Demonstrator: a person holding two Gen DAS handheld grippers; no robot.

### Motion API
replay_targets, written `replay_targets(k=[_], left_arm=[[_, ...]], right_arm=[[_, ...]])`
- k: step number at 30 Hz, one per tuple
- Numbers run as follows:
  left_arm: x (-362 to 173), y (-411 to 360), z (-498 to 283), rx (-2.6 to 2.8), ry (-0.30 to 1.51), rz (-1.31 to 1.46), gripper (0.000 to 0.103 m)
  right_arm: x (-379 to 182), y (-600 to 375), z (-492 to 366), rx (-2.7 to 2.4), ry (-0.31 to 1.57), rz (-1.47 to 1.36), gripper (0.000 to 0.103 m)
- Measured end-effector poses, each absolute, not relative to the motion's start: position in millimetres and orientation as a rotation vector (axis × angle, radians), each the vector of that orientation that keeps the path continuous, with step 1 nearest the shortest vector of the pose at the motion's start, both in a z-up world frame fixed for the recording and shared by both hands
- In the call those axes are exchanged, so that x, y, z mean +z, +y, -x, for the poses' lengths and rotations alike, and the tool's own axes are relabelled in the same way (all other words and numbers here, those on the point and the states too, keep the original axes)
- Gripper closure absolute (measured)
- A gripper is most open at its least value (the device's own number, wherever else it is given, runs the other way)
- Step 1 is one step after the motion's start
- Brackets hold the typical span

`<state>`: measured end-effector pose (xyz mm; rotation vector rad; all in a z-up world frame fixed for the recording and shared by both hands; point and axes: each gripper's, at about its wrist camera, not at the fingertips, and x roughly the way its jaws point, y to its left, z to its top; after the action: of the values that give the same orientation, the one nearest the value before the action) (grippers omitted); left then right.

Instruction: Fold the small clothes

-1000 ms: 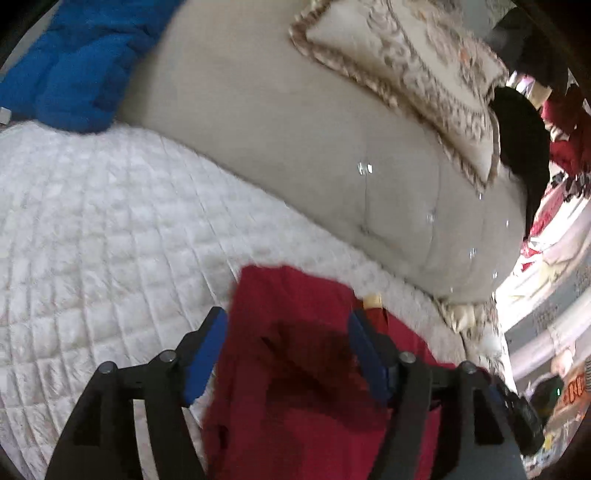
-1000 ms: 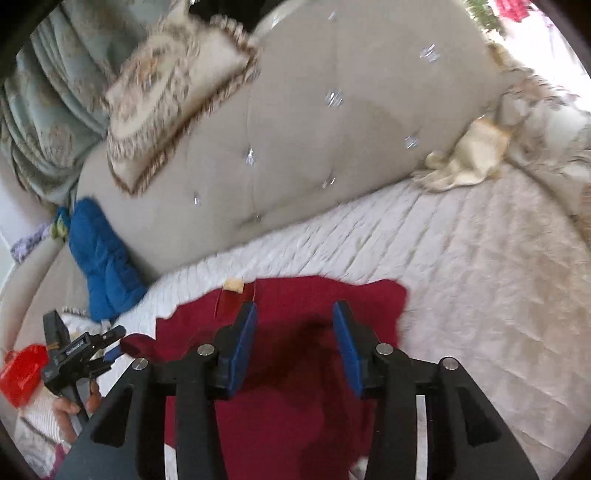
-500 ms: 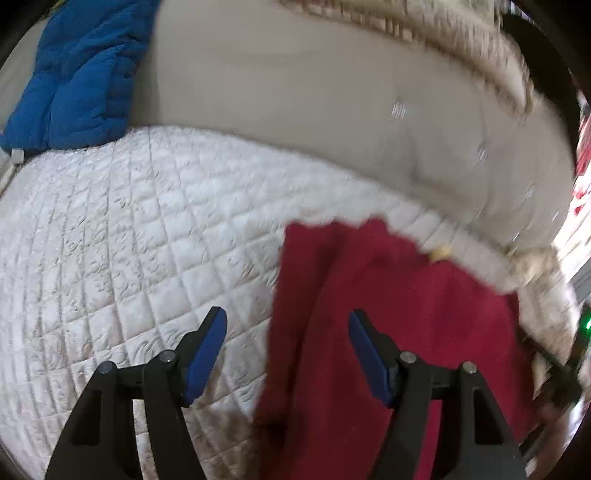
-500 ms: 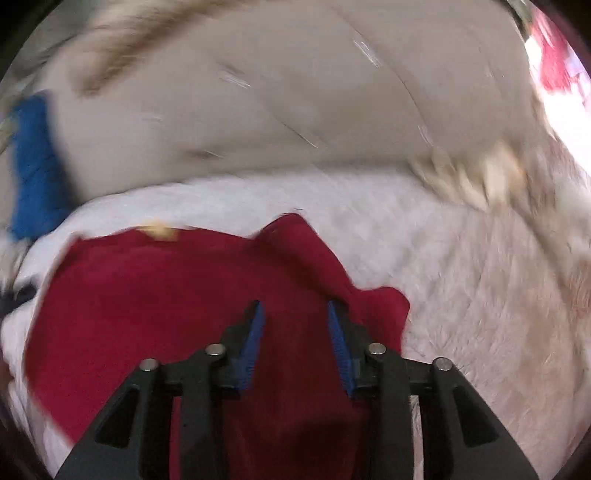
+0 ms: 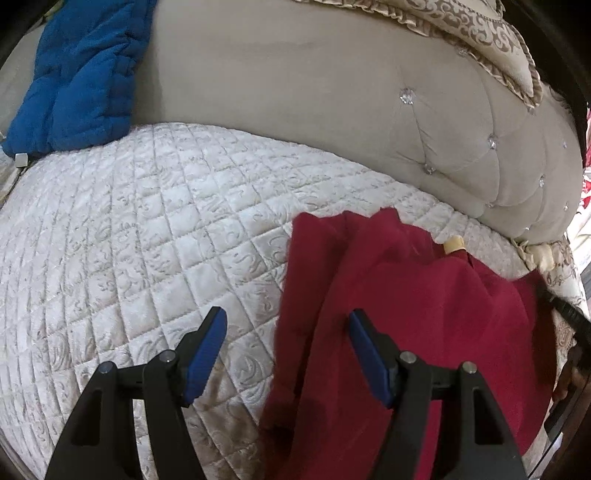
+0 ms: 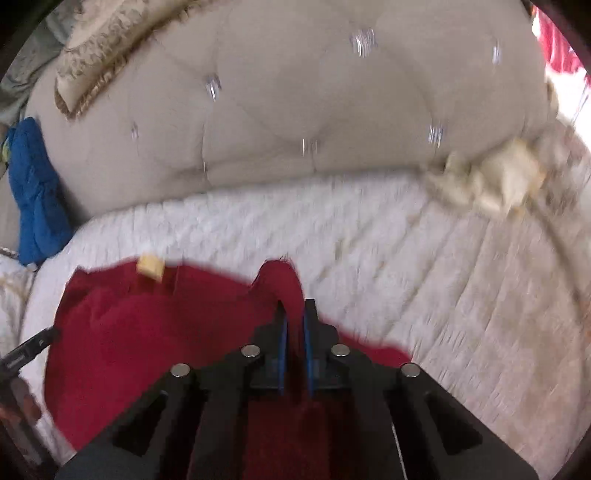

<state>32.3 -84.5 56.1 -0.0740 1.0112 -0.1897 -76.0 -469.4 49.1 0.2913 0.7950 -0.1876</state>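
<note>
**A:** Where was the dark red, soft knit garment (image 5: pixel 406 314), and how would it likely handle?

**B:** It lay rumpled on the white quilted bedspread (image 5: pixel 129 240), near the beige button-tufted padded headboard (image 5: pixel 295 92). It looked light, limp and fuzzy, not slippery. My judgement: it would sag and bunch wherever unsupported, so corners and hems are the sensible places to pinch.

**A:** What were the grippers doing?

**B:** The right gripper (image 6: pixel 294 317) was clenched on a raised corner of the red cloth, which stood up in a peak between its blue pads. The left gripper (image 5: pixel 286 332) hung released, jaws wide, straddling the garment's left edge without pressing it.

**A:** Any other textures?

**B:** A small tan tag (image 5: pixel 453 244) sat at the garment's far hem. A puffy, bright blue quilted item (image 5: pixel 81 74) rested against the headboard, below a cream, gold-patterned frilled pillow (image 5: pixel 480 33).
</note>
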Motion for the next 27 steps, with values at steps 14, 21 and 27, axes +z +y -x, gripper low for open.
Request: replay_targets(k=[14,21,27], left_arm=[[56.7,-61.4,-35.9,-0.082,0.988,0.081,0.031],[59.1,-44.0,-35.8,-0.037,0.971,0.068,0.031],[58.2,-32.3,-39.0,-0.036,0.988,0.112,0.031]], right_arm=[[99.6,-365.2,45.9,0.105,0.752,-0.382,0.090],[58.7,-245.7,-38.6,0.321,0.950,-0.339,0.089],[26.6,-232.0,-70.8,0.226,1.017,-0.308,0.103]])
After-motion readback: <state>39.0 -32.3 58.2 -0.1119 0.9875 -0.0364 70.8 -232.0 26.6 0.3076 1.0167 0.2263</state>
